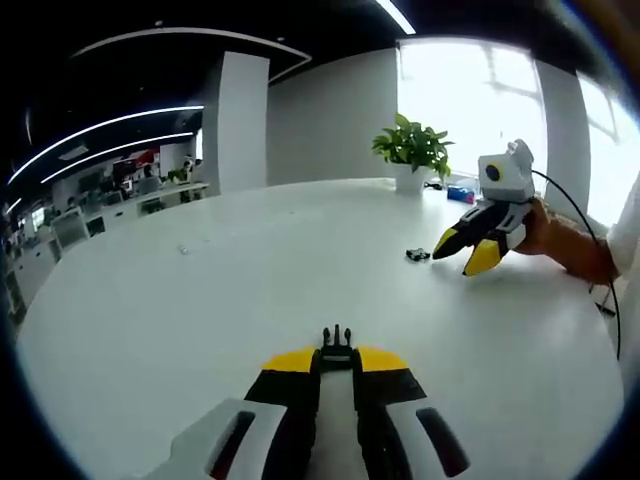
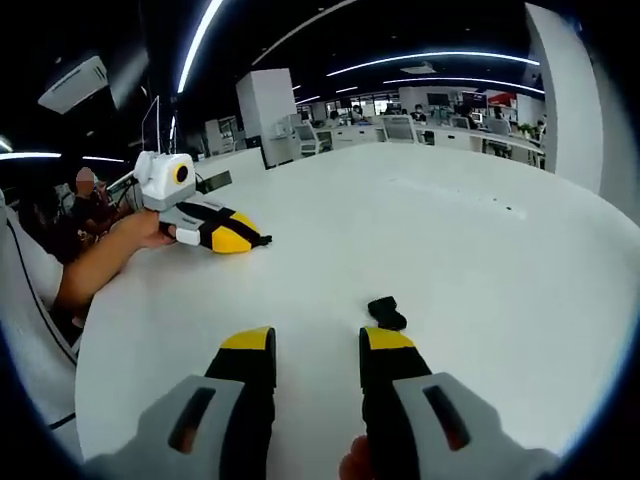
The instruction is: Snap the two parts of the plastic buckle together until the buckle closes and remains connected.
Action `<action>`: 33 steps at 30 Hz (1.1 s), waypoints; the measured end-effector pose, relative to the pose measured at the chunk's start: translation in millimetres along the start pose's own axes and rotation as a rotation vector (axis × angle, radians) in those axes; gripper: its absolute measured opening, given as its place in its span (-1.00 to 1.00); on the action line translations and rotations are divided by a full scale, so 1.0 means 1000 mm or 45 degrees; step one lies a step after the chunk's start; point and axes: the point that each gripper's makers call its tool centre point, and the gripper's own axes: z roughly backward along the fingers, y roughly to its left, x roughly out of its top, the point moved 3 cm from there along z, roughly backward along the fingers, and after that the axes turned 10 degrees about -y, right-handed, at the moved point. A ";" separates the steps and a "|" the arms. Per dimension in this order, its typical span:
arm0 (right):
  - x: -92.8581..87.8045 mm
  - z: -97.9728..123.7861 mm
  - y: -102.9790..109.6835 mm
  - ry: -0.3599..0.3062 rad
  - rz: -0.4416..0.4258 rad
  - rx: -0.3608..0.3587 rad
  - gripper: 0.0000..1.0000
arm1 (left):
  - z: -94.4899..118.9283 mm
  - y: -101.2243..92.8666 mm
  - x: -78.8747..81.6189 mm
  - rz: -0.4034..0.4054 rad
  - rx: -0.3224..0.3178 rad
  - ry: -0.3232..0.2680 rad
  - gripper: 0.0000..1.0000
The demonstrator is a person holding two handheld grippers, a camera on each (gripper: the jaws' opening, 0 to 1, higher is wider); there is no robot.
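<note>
Two buckle parts on white table (image 1: 200, 330): pronged buckle half (image 1: 337, 347) clenched in left gripper (image 1: 337, 362); other half (image 2: 386, 313) just ahead of spread-jawed right gripper (image 2: 316, 345); no legible writing

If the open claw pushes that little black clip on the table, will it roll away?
Probably not. The black buckle piece looks flat and blocky, so it should slide. It seems small and light, and the white table looks smooth, so a nudge from the right gripper might skid it.
</note>
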 end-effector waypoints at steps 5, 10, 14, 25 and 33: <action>0.008 0.007 -0.009 -0.022 0.059 -0.052 -0.33 | 0.000 0.000 0.000 0.000 -0.003 -0.001 -0.75; 0.008 0.006 -0.019 -0.019 0.061 -0.074 -0.34 | 0.000 0.001 0.000 -0.002 -0.003 -0.001 -0.75; 0.007 0.006 -0.022 -0.015 0.059 -0.079 -0.35 | 0.001 0.001 0.000 0.000 -0.006 -0.002 -0.75; 0.008 0.004 -0.034 -0.012 0.123 -0.106 -0.49 | 0.001 0.001 0.000 -0.001 -0.008 -0.003 -0.75; 0.005 0.001 -0.040 -0.004 0.130 -0.110 -0.53 | 0.001 -0.001 0.000 -0.002 -0.010 -0.003 -0.75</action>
